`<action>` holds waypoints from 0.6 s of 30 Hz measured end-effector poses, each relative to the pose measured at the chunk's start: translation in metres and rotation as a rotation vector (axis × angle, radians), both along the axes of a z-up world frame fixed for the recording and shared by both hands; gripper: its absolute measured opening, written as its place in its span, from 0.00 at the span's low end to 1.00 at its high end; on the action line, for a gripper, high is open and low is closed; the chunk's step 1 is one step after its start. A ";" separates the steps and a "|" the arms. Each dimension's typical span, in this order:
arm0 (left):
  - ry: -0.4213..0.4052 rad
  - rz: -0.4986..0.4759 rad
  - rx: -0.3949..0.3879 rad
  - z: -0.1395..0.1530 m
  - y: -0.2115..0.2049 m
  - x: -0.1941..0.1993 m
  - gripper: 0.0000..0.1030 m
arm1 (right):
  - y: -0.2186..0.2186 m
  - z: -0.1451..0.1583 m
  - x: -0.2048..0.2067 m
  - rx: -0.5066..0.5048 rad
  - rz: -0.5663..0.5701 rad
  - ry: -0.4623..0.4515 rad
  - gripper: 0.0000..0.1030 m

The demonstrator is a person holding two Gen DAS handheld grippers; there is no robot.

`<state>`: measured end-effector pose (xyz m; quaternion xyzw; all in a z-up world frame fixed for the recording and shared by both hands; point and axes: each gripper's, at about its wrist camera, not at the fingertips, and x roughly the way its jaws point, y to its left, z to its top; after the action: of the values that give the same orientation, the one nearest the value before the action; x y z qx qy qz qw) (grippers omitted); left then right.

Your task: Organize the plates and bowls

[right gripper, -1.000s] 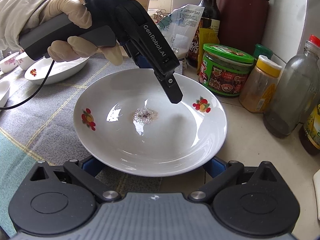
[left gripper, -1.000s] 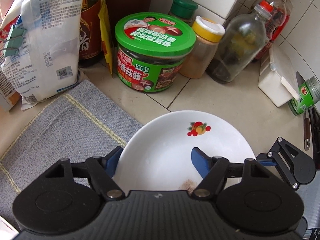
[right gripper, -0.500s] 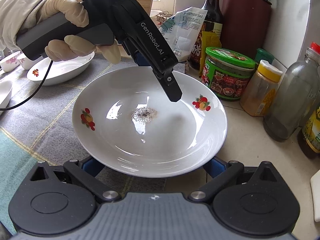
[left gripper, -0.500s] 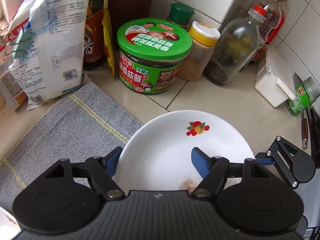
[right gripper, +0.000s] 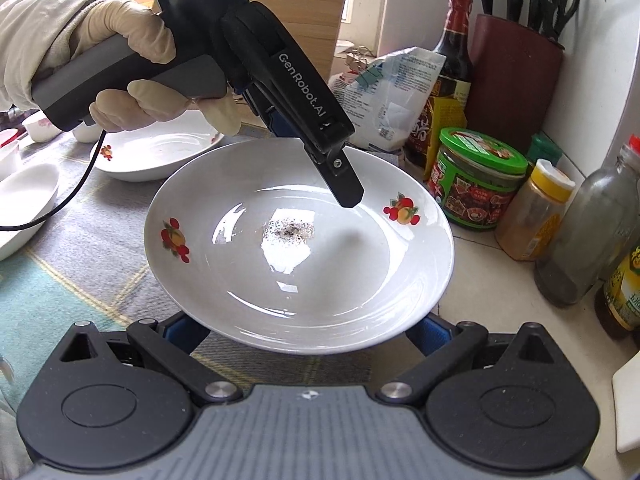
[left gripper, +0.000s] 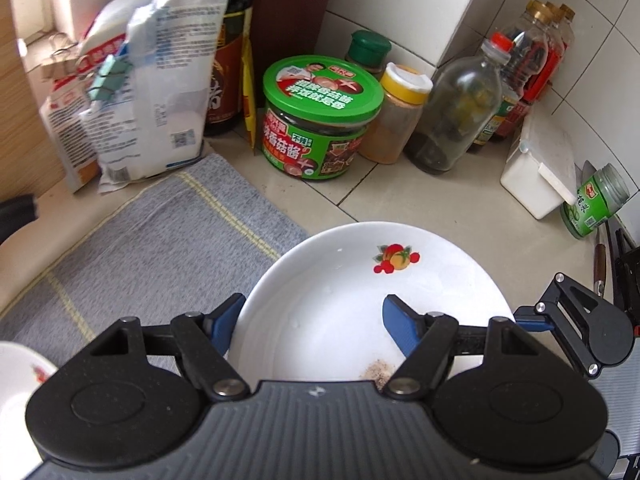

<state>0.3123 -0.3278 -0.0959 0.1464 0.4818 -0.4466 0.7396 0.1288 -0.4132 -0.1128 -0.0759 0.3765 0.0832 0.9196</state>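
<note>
A white plate (left gripper: 340, 280) with fruit prints and a patch of dark crumbs hangs tilted above the grey cloth (left gripper: 160, 248), carried by both grippers. My left gripper (left gripper: 312, 308) straddles its far rim, one blue pad outside and one over the inside, shut on the plate (right gripper: 300, 280). A gloved hand (right gripper: 132, 40) holds the left gripper (right gripper: 312, 160) in the right wrist view. My right gripper (right gripper: 306, 328) clasps the near rim from below, its fingertips hidden under the plate. One of its fingers (left gripper: 576, 320) shows at the plate's right edge.
A green-lidded jar (left gripper: 320, 120), a yellow-capped spice jar (left gripper: 400, 120), bottles (left gripper: 456, 112), food bags (left gripper: 152, 88) and a white box (left gripper: 536, 168) crowd the tiled back corner. A knife block (right gripper: 516, 72) stands behind. Another printed plate (right gripper: 160, 152) and small bowls (right gripper: 24, 196) lie left on the cloth.
Both grippers and the plate have risen together and drawn back from the jars, which look smaller. A white dish edge has entered the lower left of the left wrist view.
</note>
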 end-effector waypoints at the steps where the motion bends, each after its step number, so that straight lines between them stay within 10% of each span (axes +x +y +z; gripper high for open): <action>1: -0.002 0.004 -0.001 0.001 0.003 -0.002 0.71 | 0.002 0.001 -0.001 -0.002 0.004 -0.002 1.00; 18: -0.007 0.077 0.007 0.001 0.049 -0.021 0.71 | 0.030 0.004 -0.012 -0.003 0.070 0.002 1.00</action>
<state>0.2910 -0.2788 -0.0954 0.1319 0.4863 -0.4154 0.7574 0.1164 -0.3829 -0.1088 -0.0902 0.3747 0.1149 0.9156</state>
